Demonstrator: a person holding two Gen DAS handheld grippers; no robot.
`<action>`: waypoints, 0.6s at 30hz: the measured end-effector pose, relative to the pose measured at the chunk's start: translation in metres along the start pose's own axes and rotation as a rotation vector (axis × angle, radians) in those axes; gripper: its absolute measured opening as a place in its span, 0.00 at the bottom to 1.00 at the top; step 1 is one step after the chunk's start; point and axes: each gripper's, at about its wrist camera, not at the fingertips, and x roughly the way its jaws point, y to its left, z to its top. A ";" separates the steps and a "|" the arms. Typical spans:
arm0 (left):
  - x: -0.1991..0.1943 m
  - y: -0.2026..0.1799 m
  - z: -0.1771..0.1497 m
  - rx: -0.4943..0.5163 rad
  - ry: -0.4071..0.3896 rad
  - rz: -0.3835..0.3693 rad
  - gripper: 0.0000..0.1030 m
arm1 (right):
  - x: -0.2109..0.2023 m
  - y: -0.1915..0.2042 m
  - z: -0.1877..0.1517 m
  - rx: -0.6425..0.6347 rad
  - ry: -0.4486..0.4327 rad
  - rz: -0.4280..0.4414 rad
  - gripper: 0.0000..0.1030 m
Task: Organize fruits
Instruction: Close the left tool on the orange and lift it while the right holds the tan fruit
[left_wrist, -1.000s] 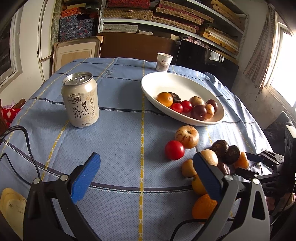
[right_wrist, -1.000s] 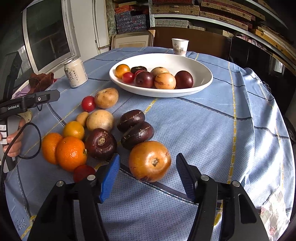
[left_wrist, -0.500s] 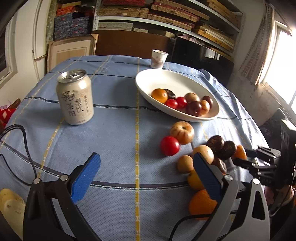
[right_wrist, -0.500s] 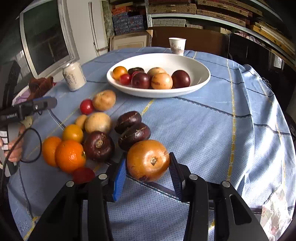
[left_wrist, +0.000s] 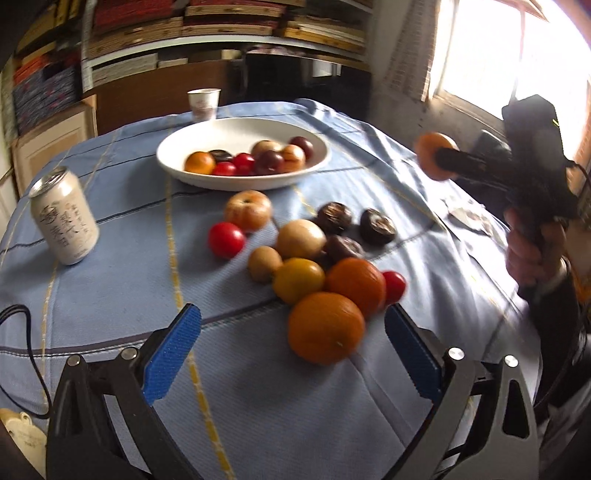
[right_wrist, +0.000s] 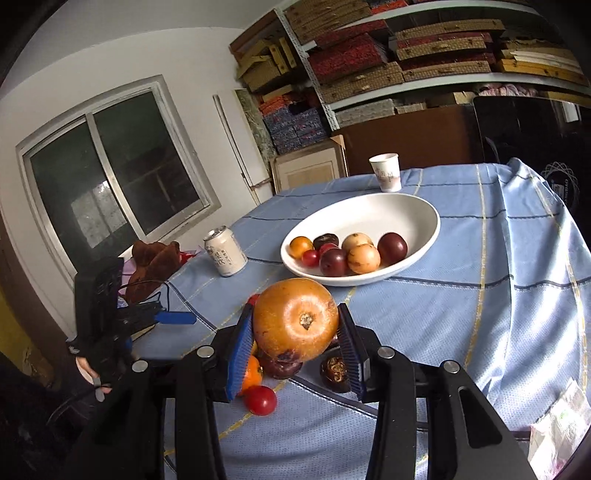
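Landmark: white bowl (right_wrist: 424, 236) on the blue table (right_wrist: 517, 332); all places below are given relative to it.

Change: a second ago the orange-brown fruit (right_wrist: 295, 319) stood on the table between the parted pads of the right claw (right_wrist: 295, 341); half a second ago the pads had closed against it; now it is lifted off the cloth.

Meaning: the pick-up step looks complete, and the carry to the bowl is judged to be next (the bowl already holds several fruits, with free room on its far side).

Right claw state: closed on the orange-brown fruit, one blue pad on each flank, stem end facing the camera.

Fruit position: held in the air on the near side of the bowl, apart from its rim; in the left wrist view the same fruit (left_wrist: 437, 160) hangs to the right of the bowl, above table level.

Left claw (left_wrist: 291, 350) state: wide open, holding nothing.

Left claw position: well short of the bowl, with the nearest orange (left_wrist: 325, 326) just ahead of its pads (this view is motion-blurred).

Loose fruits: a cluster remains on the table between the left claw and the bowl.

Far items: drinks can (left_wrist: 62, 221) left of the bowl; paper cup (left_wrist: 203, 103) beyond it.
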 end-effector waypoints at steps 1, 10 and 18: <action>0.000 -0.003 -0.002 0.015 0.001 -0.009 0.85 | 0.001 0.000 0.000 -0.001 0.002 0.000 0.43; 0.006 -0.015 -0.008 0.064 0.042 -0.052 0.65 | 0.002 0.001 -0.002 -0.005 0.012 -0.009 0.43; 0.017 -0.014 -0.009 0.054 0.094 -0.071 0.53 | 0.006 0.005 -0.003 -0.020 0.024 -0.012 0.43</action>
